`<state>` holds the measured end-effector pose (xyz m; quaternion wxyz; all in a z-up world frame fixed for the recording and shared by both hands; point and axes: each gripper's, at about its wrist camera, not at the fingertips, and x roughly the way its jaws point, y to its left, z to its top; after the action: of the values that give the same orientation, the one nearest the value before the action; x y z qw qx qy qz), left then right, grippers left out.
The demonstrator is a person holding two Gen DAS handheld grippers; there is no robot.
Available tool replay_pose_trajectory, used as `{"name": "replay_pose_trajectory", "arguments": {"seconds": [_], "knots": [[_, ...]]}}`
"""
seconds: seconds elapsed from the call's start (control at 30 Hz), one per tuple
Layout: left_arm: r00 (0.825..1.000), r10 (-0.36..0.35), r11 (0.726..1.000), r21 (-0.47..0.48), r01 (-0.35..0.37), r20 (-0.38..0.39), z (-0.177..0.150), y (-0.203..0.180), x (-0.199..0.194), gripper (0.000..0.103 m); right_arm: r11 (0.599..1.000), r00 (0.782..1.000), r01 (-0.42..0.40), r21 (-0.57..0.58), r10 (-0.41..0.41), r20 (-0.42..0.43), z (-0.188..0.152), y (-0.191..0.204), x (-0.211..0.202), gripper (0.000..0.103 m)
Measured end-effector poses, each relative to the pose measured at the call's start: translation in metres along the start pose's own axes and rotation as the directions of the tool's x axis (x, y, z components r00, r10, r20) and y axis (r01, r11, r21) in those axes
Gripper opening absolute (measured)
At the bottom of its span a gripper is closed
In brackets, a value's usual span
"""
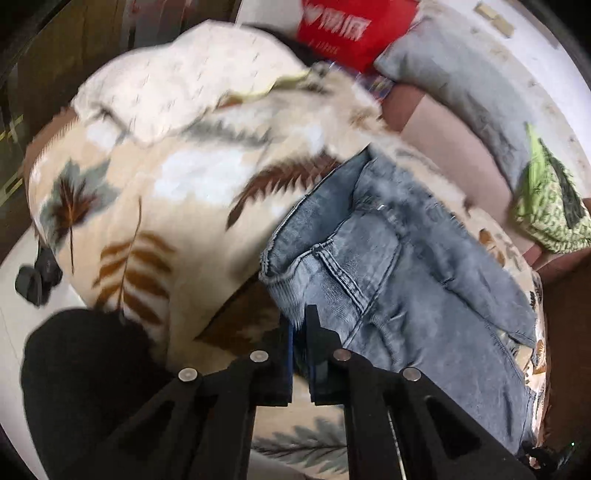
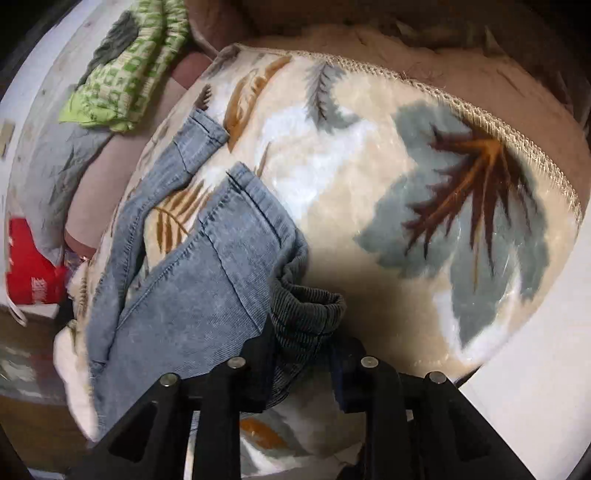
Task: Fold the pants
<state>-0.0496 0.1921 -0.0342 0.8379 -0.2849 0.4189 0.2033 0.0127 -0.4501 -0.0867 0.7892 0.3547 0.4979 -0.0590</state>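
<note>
**Left wrist view: both grippers at the jeans on the blanket**

Left wrist view showed the left gripper (image 1: 301, 354) with its fingers pressed close together, a thin fold of the jeans (image 1: 388, 266) seemingly pinched between them near the waistband; motion blur made the exact grip hard to confirm. The jeans lay across the leaf-print blanket (image 1: 177, 206), toward its right edge, with a grey pillow (image 1: 454, 85) and a green cloth (image 1: 550, 206) beyond that edge and a red bag (image 1: 351, 29) at the far end.

From the right wrist view, the right gripper (image 2: 303, 365) stood spread, its left finger under or against the denim and a dark ribbed cuff (image 2: 306, 306) bunched between the fingers, not clearly clamped. One leg (image 2: 188, 144) trailed away toward the blanket's far left edge, the two legs apart.

Judged from this, the fold was barely begun. The main risk was the ribbed cuff slipping out of the wide-set right fingers during a lift, leaving the legs uneven. A thin left pinch could also let go, and the plush blanket might drag up with the denim
</note>
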Motion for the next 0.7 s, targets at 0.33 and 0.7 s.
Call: {"name": "replay_pose_trajectory", "arguments": {"seconds": [0.33,0.7], "knots": [[0.978,-0.090,0.949,0.316,0.025,0.191,0.014,-0.071,-0.041,0.062,0.988,0.992,-0.019,-0.154,0.038,0.121,0.043,0.045,-0.026,0.066],[1.000,0.031,0.851,0.524,-0.028,0.002,-0.018,-0.108,0.069,0.067,0.873,0.974,0.212,-0.440,-0.226,0.021,0.086,0.092,0.069,0.023]]}}
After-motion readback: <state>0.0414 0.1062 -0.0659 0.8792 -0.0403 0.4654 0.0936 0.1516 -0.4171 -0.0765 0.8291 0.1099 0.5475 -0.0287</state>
